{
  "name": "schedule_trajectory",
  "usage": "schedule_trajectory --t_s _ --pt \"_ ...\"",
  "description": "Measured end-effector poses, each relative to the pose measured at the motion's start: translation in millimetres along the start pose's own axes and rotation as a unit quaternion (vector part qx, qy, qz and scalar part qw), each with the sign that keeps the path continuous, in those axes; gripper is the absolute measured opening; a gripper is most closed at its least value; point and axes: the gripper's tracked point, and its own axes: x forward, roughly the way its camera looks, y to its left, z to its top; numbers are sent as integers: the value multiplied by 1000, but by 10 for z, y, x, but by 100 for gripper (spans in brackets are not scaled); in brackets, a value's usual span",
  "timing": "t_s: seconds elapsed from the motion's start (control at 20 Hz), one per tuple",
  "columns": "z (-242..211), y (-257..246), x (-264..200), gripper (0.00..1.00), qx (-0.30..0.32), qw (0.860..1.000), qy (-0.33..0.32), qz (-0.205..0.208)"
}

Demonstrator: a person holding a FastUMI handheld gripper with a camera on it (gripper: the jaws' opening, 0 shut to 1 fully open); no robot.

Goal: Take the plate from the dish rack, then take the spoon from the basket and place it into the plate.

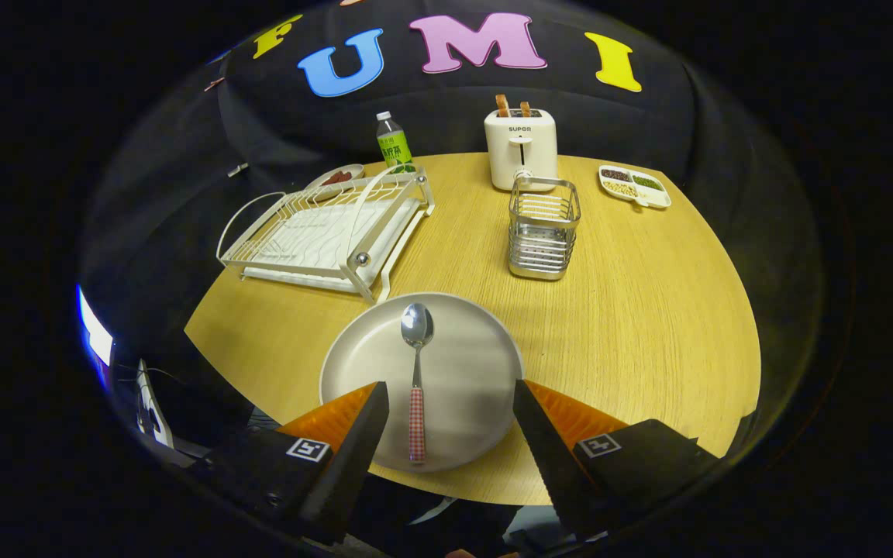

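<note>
Wooden table [648, 310], spoon [416, 372] in plate [462, 364] between spread gripper [450, 399] fingers.

toaster [521, 147] with toast | bottle [394, 142] | divided snack dish [636, 187] | wooden table [648, 310]

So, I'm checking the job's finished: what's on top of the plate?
One spoon lies on the plate, bowl away from the open gripper. Its fingers cover the plate's near edges.

My camera rides on me, looking forward and steeply down along my two spread fingers [353, 446] from close above the near edge of the table [648, 325], facing the booth wall [454, 116] beyond.
</note>
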Motion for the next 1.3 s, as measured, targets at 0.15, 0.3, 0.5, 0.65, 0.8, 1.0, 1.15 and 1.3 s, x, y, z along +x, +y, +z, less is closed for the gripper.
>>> schedule_trajectory --t_s 0.15,0.3,0.5,0.65,0.8,1.0,1.15,1.3 --pt "252 1 -116 99 -3 999 -34 1" --pt "662 34 -283 99 -17 997 -78 2" --pt "1213 154 -583 99 -38 991 -130 10" --pt "1431 232 -656 99 -44 985 -166 17" --pt "1754 230 -825 99 -45 977 -209 12" --pt "2276 100 -1204 99 -59 960 -272 -16" --pt "2563 37 -1486 99 -80 946 -312 -32" --pt "2842 12 -1784 99 -90 933 -348 -35"
